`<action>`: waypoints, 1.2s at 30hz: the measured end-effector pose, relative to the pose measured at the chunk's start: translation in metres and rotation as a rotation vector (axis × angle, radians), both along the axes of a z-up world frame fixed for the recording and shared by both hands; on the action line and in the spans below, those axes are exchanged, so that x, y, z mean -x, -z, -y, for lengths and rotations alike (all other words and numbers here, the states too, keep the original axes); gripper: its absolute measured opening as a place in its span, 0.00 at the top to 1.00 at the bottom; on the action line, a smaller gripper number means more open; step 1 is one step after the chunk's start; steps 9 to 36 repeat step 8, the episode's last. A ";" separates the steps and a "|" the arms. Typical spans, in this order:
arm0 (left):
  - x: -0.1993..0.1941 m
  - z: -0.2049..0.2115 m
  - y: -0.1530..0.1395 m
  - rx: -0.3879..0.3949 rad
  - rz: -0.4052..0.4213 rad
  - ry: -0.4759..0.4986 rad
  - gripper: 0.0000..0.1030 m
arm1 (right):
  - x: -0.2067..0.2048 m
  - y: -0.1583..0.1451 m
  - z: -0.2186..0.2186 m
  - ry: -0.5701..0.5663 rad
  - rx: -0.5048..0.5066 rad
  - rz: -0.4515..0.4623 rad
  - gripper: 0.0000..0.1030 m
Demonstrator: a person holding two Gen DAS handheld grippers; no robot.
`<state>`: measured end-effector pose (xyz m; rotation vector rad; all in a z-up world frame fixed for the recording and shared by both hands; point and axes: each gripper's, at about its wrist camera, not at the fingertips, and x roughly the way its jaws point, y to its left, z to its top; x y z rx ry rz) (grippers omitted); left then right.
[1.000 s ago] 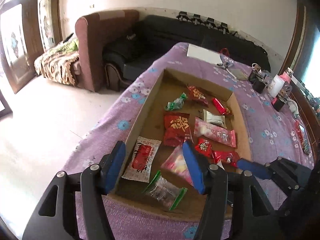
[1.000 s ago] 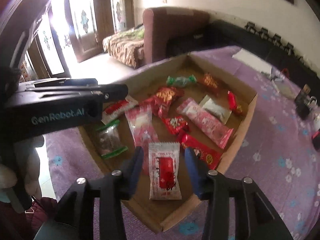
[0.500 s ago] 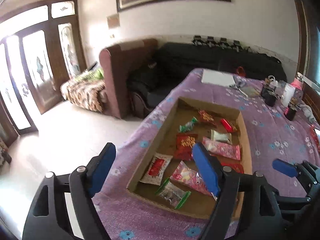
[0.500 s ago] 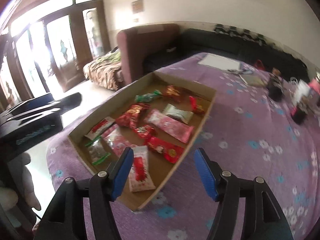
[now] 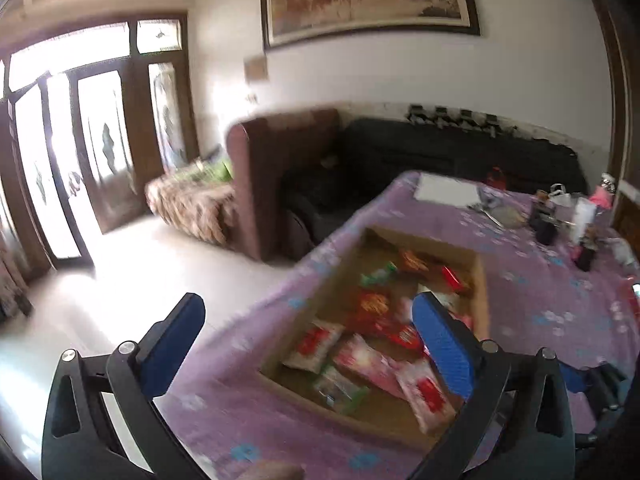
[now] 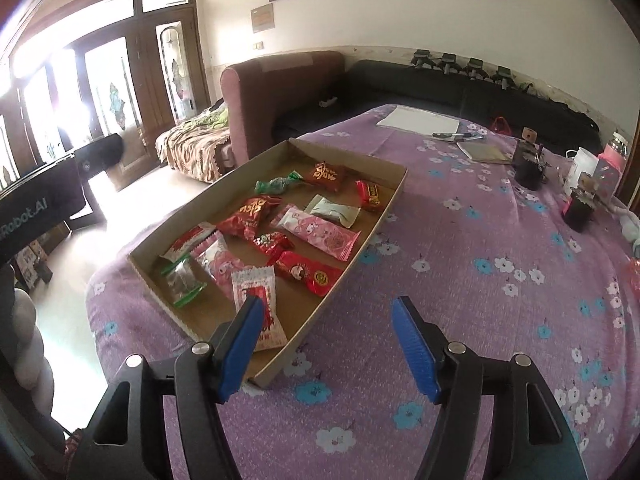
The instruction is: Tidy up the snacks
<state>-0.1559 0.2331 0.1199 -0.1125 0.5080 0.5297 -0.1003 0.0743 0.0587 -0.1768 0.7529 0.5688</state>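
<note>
Both claws hang empty above the near end of the cardboard tray (image 6: pixel 394 200): the left claw (image 5: pixel 308 344) is spreading its jaws wide, the right claw (image 6: pixel 326 344) is opening too, and nothing sits between either pair. The snacks (image 6: pixel 316 230) all lie loose inside the tray on the purple-clothed bench (image 6: pixel 500 280), a white-and-red packet (image 6: pixel 256 292) nearest the right claw. I judge this a pause between placements, perhaps the end of sorting. Any next move calls for choosing a packet and lowering open jaws around it

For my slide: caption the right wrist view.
Open right tongs, empty, above a purple cloth beside a cardboard tray of snacks.
</note>
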 end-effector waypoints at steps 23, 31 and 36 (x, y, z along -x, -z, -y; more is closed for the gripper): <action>-0.007 0.006 0.010 0.038 -0.023 -0.012 0.00 | -0.004 0.005 0.012 0.012 0.006 -0.013 0.34; -0.007 0.006 0.010 0.038 -0.023 -0.012 0.00 | -0.004 0.005 0.012 0.012 0.006 -0.013 0.34; -0.007 0.006 0.010 0.038 -0.023 -0.012 0.00 | -0.004 0.005 0.012 0.012 0.006 -0.013 0.34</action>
